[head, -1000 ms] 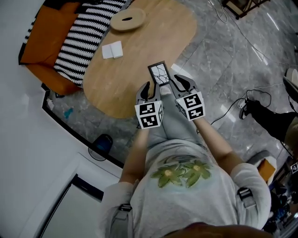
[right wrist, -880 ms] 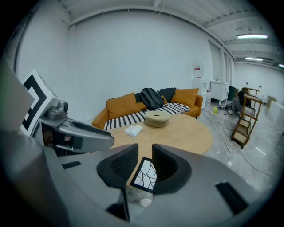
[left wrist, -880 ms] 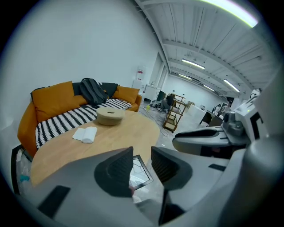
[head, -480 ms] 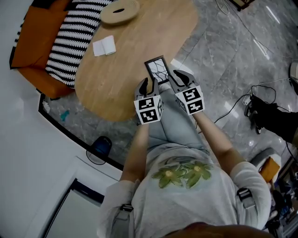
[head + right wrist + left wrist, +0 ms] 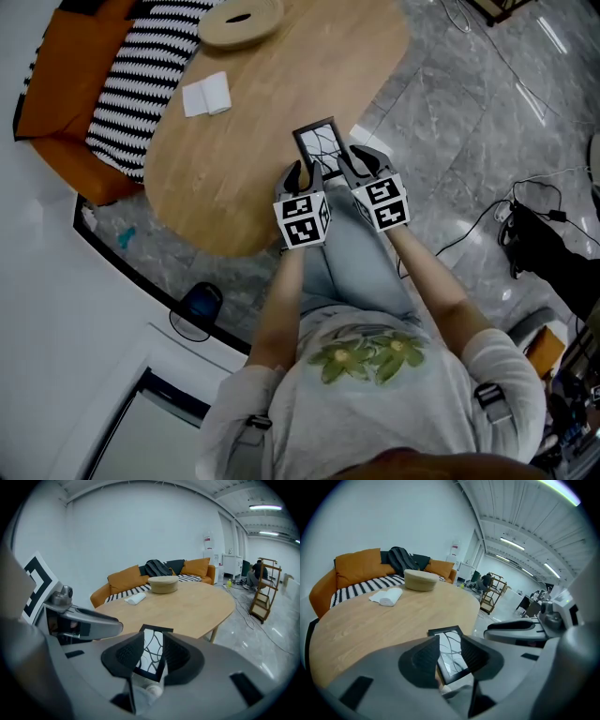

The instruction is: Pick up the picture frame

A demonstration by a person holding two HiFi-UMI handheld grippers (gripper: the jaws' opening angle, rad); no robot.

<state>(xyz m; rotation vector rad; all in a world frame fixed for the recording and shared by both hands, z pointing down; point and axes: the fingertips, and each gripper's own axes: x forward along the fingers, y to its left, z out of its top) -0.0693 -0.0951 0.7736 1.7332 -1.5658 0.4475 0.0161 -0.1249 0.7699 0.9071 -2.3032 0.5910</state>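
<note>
The picture frame (image 5: pixel 320 144), black-edged with a branching line pattern, lies flat at the near edge of the oval wooden table (image 5: pixel 262 112). My left gripper (image 5: pixel 300 176) and right gripper (image 5: pixel 362 165) sit side by side just short of its near end. Both jaws are opening and stand apart. In the left gripper view the frame (image 5: pixel 452 660) shows in the gap of the left gripper (image 5: pixel 450 643), with the pads clear of it. The right gripper view shows the frame (image 5: pixel 151 660) the same way, inside the gap of the right gripper (image 5: pixel 153 640), untouched.
A folded white cloth (image 5: pixel 206 95) and a round wooden dish (image 5: pixel 242 21) lie further back on the table. An orange sofa (image 5: pixel 56 103) with a striped blanket (image 5: pixel 141 75) stands behind. Cables (image 5: pixel 487 211) run over the grey floor at the right. My knees are below the grippers.
Both grippers have sunk toward the table's near edge and their jaws have spread wider. The frame has stayed where it lies.
</note>
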